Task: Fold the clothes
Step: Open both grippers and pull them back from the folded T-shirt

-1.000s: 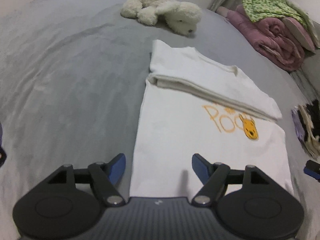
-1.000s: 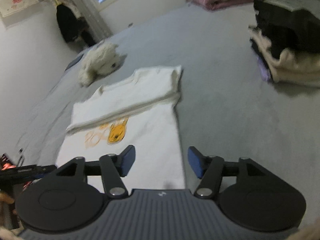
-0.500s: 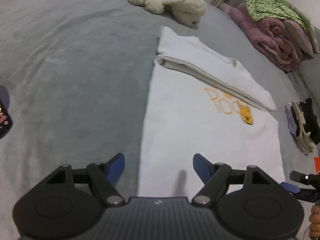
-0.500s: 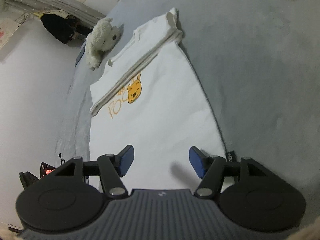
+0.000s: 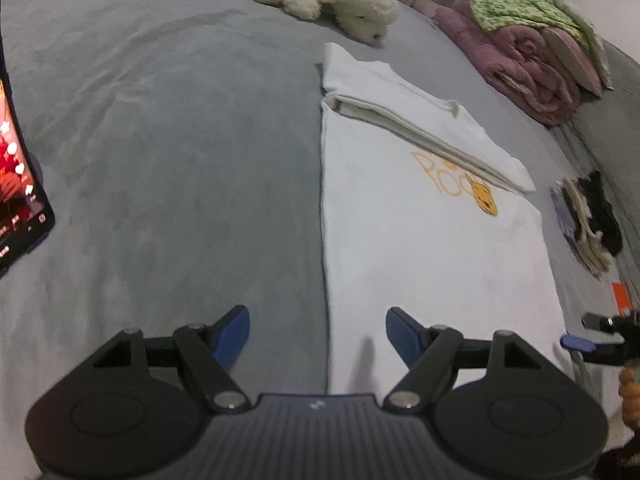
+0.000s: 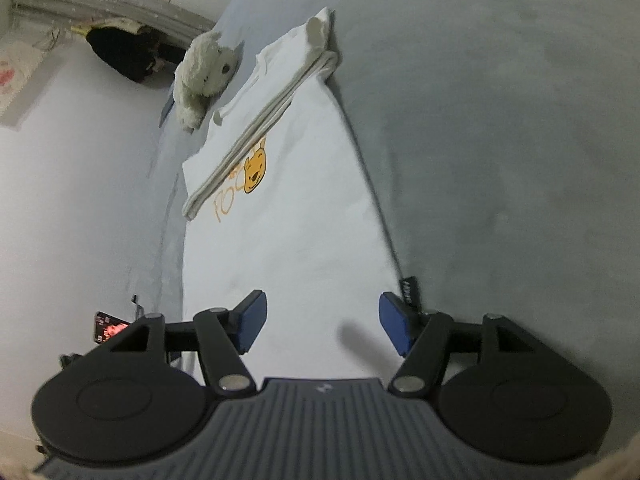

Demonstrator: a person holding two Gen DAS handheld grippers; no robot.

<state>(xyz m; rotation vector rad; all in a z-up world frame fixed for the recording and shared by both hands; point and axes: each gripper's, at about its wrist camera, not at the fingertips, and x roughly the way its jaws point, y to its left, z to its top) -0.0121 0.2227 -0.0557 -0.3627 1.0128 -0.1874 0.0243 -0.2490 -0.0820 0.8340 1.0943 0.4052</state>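
Note:
A white T-shirt (image 5: pixel 420 240) with an orange bear print lies flat on the grey bed, its sleeves folded across the chest into a band. My left gripper (image 5: pixel 318 334) is open and hovers over the shirt's near left hem corner. In the right wrist view the same T-shirt (image 6: pixel 292 240) stretches away from me, and my right gripper (image 6: pixel 322 322) is open above its near right hem corner, close to a small black side label (image 6: pixel 412 290). Nothing sits between either pair of blue pads. The right gripper's tip (image 5: pixel 580 344) shows at the left view's right edge.
A white plush dog (image 5: pixel 332 0) lies beyond the shirt's collar. Rolled pink bedding with a green garment (image 5: pixel 528 60) is at the far right, and a small pile of clothes (image 5: pixel 588 220) lies right of the shirt. A lit phone (image 5: pixel 16 184) stands at the left edge.
Both grippers have come closer to the shirt's near hem. The right one has tipped downward and rolled, so the shirt now runs straight away from it. Both stayed open.

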